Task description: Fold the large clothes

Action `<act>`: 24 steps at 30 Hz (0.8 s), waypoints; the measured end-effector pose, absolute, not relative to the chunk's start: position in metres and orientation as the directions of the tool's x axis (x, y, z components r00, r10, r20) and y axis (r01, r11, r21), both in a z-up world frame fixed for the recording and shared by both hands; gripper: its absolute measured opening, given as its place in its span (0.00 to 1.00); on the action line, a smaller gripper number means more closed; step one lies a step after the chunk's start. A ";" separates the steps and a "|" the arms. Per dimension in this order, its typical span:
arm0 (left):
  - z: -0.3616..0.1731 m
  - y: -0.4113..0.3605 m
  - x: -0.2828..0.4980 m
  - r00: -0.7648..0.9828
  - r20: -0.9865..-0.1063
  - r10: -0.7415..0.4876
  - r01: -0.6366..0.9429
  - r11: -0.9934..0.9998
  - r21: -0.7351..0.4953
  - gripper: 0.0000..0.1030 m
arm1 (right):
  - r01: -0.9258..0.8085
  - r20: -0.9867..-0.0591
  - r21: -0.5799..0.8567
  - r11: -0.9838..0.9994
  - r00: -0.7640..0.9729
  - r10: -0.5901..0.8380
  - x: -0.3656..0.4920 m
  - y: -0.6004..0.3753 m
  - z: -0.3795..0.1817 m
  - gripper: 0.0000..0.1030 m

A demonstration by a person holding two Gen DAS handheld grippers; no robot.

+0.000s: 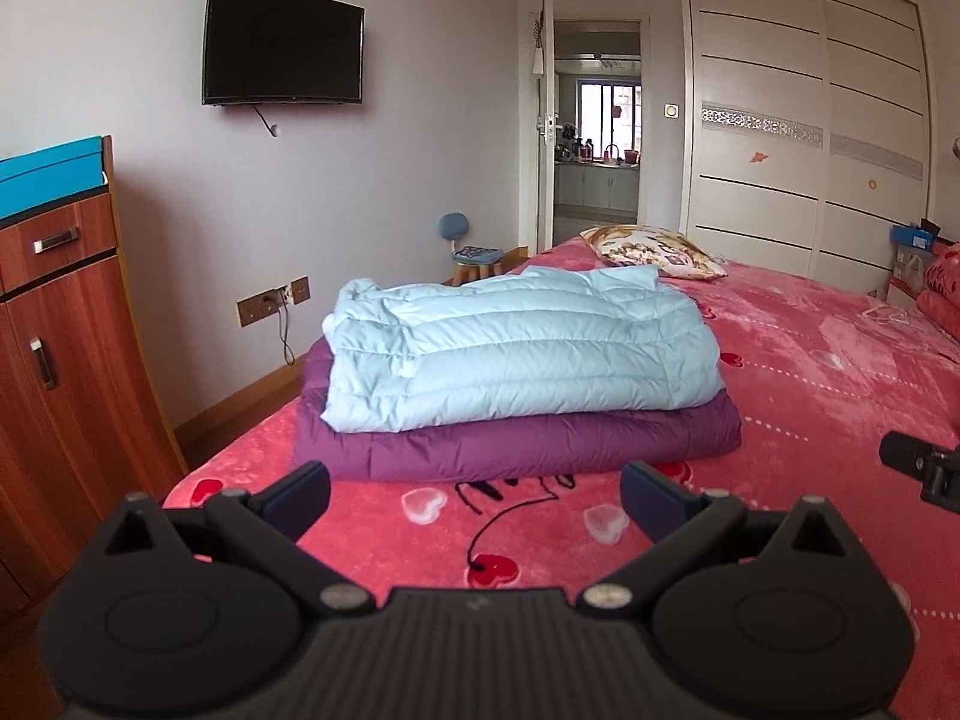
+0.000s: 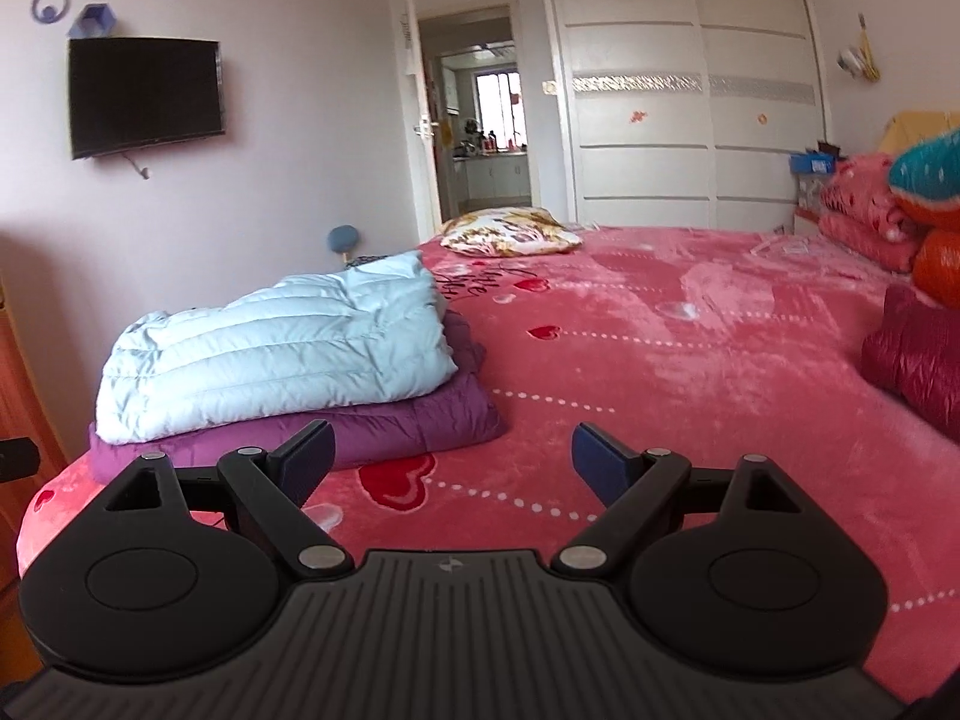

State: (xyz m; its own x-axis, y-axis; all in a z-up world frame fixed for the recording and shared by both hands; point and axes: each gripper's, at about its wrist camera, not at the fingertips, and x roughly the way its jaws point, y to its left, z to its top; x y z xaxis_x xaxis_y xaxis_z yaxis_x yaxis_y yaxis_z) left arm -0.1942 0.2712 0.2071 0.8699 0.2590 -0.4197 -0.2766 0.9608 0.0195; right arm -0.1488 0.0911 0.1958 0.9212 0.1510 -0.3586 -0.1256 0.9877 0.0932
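Note:
A folded light blue puffer jacket [image 1: 516,348] lies on top of a folded purple puffer jacket [image 1: 516,450] on the pink bed [image 1: 810,360]. The stack also shows in the right wrist view, light blue jacket [image 2: 282,354] over purple jacket [image 2: 408,426]. My left gripper [image 1: 474,498] is open and empty, just in front of the stack. My right gripper [image 2: 453,462] is open and empty, to the right of the stack; its tip shows in the left wrist view [image 1: 918,468]. A dark red puffer garment [image 2: 912,360] lies at the bed's right side.
A floral pillow [image 1: 654,252] lies at the bed's far end. A wooden cabinet [image 1: 66,360] stands left of the bed. Pink bedding and cushions [image 2: 870,210] are piled at the right. A small stool [image 1: 477,261], a wardrobe [image 1: 810,120] and an open door stand beyond.

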 end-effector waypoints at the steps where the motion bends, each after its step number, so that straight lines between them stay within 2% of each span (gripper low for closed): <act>1: 0.208 0.271 -0.197 0.869 -0.419 0.264 -0.280 0.960 0.024 0.99 | -0.134 -0.355 0.086 0.987 0.922 0.156 -0.153 0.094 0.199 1.00; 8: 0.212 0.275 -0.213 0.865 -0.413 0.284 -0.297 0.954 0.033 0.99 | -0.179 -0.325 0.080 0.981 0.925 0.196 -0.172 0.106 0.214 1.00; 24: 0.209 0.281 -0.231 0.858 -0.406 0.314 -0.332 0.943 0.028 0.99 | -0.257 -0.316 0.049 0.965 0.913 0.259 -0.194 0.116 0.218 1.00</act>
